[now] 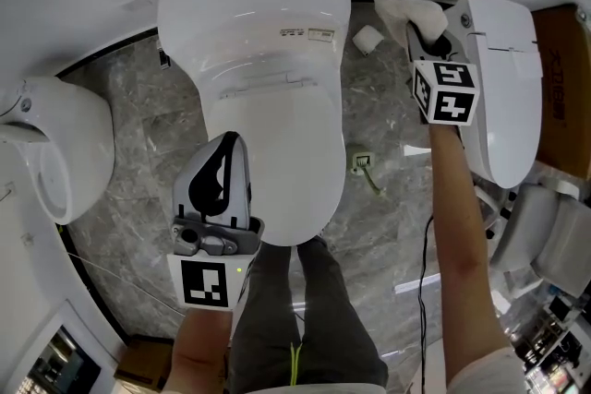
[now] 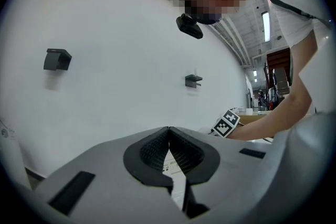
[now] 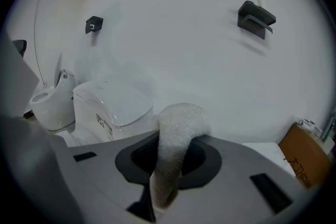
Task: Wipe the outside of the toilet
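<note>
Head view: from high above, aimed steeply down on the lidded toilet and the grey floor. Left gripper view: low and close, tipped up along its jaws at the white wall (the person leaning in overhead). Right gripper view: past the cloth toward that wall, toilet at left. Shared: the marker cube of the right gripper, same cube in the left gripper view.

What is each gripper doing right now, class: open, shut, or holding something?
Left gripper: shut, nothing between its jaws.
Right gripper: shut on the white cloth.
</note>
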Tool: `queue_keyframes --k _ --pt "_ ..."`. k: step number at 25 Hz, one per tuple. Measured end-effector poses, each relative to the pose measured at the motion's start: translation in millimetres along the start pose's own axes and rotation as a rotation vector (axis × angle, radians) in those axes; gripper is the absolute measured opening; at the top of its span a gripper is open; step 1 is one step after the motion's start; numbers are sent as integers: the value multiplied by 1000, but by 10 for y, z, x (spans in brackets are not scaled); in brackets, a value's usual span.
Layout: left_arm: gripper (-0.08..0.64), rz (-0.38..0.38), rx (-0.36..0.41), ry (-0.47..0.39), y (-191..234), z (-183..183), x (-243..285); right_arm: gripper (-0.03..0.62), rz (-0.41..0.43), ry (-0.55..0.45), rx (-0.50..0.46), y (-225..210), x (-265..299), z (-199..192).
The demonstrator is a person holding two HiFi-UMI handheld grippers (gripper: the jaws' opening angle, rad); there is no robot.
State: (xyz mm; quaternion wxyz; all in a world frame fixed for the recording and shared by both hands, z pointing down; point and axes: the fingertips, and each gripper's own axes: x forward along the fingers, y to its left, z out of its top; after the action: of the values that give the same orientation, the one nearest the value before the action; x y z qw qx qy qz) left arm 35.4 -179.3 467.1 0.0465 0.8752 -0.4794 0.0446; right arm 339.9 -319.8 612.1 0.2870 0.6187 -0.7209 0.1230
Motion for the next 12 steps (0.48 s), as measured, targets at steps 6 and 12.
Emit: queue_keyframes --k 6,12 --pt "18 -10 2 4 -253 195 -132 84 -5 -13 36 -132 -410 13" --pt "18 -18 0 4 -425 409 -297 84 18 -15 49 -76 -780 73"
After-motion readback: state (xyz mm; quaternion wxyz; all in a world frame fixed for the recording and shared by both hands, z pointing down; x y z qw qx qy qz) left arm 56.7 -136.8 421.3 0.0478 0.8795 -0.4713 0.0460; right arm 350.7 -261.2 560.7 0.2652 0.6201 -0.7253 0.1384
